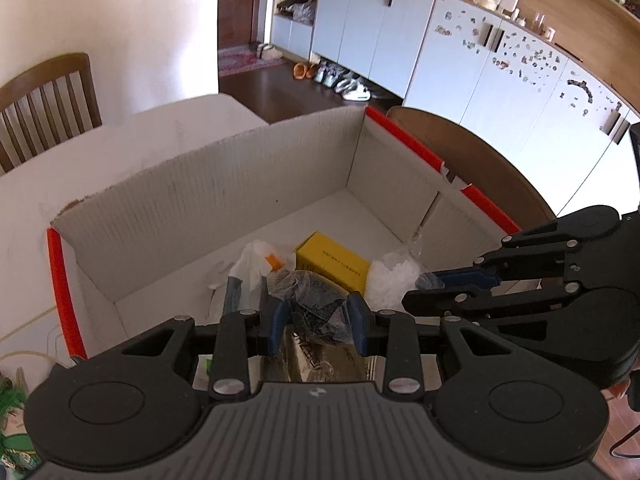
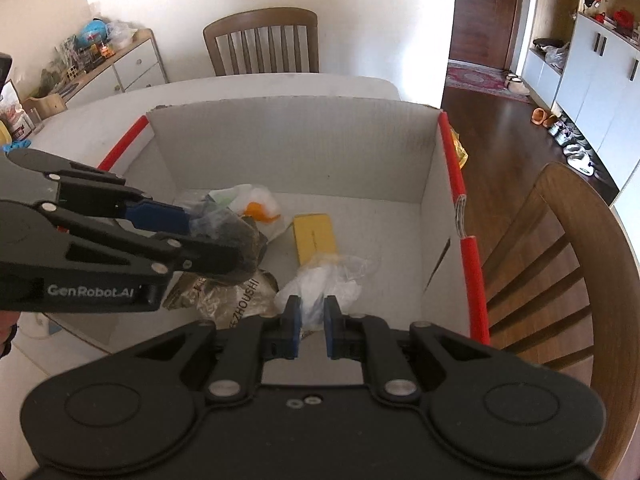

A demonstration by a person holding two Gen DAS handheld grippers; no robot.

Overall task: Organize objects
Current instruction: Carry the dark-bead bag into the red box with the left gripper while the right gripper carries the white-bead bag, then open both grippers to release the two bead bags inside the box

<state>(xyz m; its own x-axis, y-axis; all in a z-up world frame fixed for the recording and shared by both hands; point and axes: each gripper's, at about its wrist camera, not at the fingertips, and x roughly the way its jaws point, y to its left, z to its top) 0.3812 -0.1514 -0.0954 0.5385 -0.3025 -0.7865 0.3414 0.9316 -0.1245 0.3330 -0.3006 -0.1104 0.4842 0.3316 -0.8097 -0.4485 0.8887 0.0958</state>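
A white cardboard box (image 1: 200, 184) (image 2: 300, 144) with red-edged rims stands open on the table. My left gripper (image 1: 316, 314) (image 2: 230, 236) hangs over its near part, shut on a dark crinkly plastic bag (image 1: 308, 284) (image 2: 244, 244). Beside it, my right gripper (image 1: 424, 280) (image 2: 312, 318) is shut on a clear bag of white stuff (image 1: 390, 280) (image 2: 328, 280) that rests low in the box. On the box floor lie a yellow carton (image 1: 332, 260) (image 2: 314, 236), a white bag with an orange item (image 1: 260, 260) (image 2: 256, 204) and a brown packet (image 2: 236, 296).
The box sits on a white table (image 1: 160, 128) (image 2: 100, 120). Wooden chairs stand at the far side (image 2: 262, 42) and at the right (image 2: 560, 260). White cabinets (image 1: 500, 92) and several shoes (image 1: 344, 80) line the wall beyond a dark wood floor.
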